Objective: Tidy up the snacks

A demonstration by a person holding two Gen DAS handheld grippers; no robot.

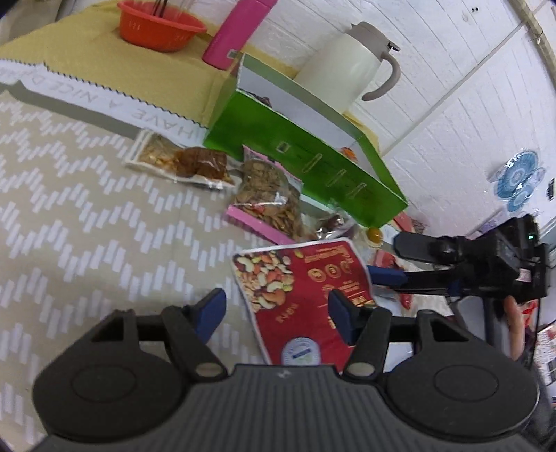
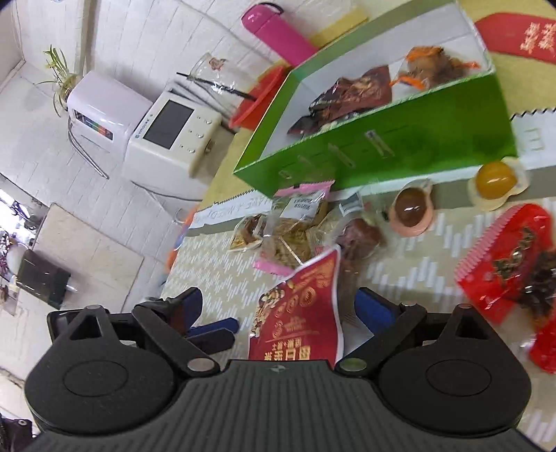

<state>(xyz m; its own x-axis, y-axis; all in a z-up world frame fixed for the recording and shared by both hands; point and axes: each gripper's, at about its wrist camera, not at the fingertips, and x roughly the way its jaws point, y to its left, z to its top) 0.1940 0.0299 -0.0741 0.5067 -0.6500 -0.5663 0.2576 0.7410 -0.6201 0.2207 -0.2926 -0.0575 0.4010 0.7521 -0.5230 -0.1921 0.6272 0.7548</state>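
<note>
A red bag of mixed nuts (image 1: 295, 295) lies on the patterned cloth between the pads of my left gripper (image 1: 276, 297), which is open; its right pad overlaps the bag's edge and the left pad stands clear. My right gripper (image 2: 278, 297) is wide open around the same red bag (image 2: 302, 313) without touching it. The right gripper (image 1: 387, 257) also shows at the right of the left wrist view. Behind stands the open green box (image 2: 417, 139), holding a dark packet (image 2: 347, 97) and an orange-trimmed one (image 2: 431, 69). A pink-edged bag of crisps (image 1: 267, 198) lies before the box.
Loose snacks lie along the box front: a brown cake packet (image 1: 201, 163), a brown jelly cup (image 2: 411, 212), a yellow jelly cup (image 2: 495, 180) and a red packet (image 2: 514, 264). Behind are a white jug (image 1: 347, 66), a pink flask (image 1: 236, 31) and an orange bowl (image 1: 156, 24).
</note>
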